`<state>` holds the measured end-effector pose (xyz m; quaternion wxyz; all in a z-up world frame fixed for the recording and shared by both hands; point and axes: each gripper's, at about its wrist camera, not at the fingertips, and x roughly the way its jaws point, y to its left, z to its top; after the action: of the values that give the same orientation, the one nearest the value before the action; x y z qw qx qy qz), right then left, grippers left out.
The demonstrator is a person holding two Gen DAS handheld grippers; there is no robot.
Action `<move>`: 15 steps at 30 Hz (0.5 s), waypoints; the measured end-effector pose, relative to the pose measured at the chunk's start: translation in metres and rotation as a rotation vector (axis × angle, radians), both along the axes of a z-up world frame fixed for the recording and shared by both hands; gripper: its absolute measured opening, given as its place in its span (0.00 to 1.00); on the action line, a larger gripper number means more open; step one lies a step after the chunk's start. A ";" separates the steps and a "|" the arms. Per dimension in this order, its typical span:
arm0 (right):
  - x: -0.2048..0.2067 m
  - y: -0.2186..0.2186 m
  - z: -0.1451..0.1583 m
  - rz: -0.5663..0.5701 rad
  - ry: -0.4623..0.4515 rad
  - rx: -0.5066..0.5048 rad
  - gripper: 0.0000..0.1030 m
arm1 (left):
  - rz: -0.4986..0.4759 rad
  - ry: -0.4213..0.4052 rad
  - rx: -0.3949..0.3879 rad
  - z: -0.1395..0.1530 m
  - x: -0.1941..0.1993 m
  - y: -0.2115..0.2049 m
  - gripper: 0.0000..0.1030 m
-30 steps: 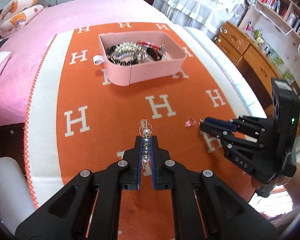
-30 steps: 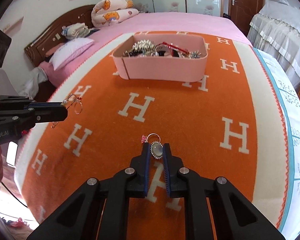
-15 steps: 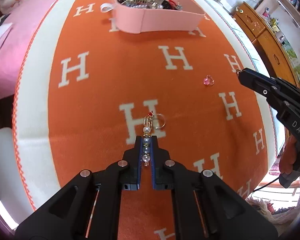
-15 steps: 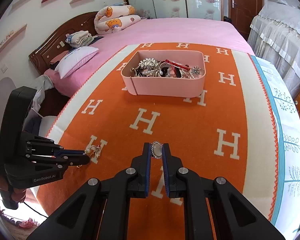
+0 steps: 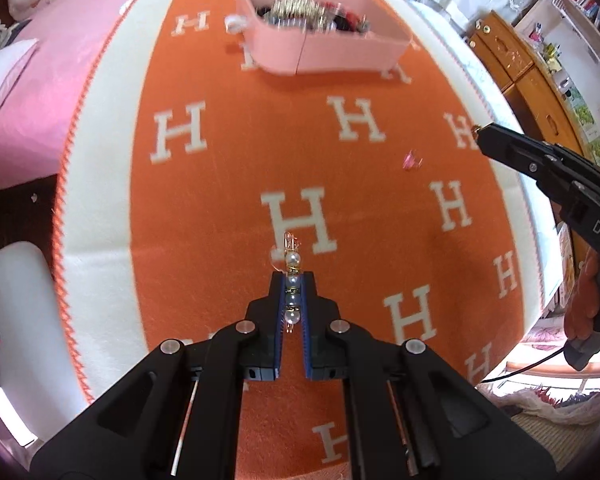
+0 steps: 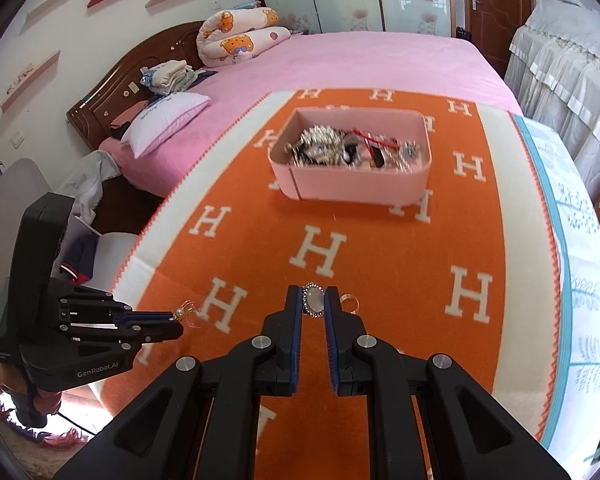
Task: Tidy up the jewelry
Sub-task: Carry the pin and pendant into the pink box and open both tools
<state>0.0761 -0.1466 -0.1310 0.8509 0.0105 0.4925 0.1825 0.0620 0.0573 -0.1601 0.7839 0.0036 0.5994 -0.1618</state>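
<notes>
Left jaws: left gripper clamped on a pearl-and-gold drop earring — top bead past the tips.
Right jaws: right gripper pinching an oval silver-rimmed pale-stone ring.
Pink rectangular jewelry box: well ahead on the orange H-patterned blanket.

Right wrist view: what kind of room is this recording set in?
A home bedroom, most likely: a bed with a pink bedspread, a carved wooden headboard, and a pillow beside folded clothes.
</notes>
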 end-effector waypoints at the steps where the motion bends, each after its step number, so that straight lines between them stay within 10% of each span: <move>1: 0.002 0.001 0.007 0.002 -0.007 0.000 0.10 | -0.001 -0.013 -0.008 0.009 0.002 -0.001 0.05; 15: 0.078 -0.015 0.119 -0.009 -0.170 0.024 0.10 | -0.052 -0.284 -0.139 0.139 0.101 -0.050 0.05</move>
<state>0.1540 -0.1616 -0.0122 0.8902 0.0074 0.4164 0.1846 0.1629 0.0075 -0.0210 0.8547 -0.0124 0.4697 -0.2209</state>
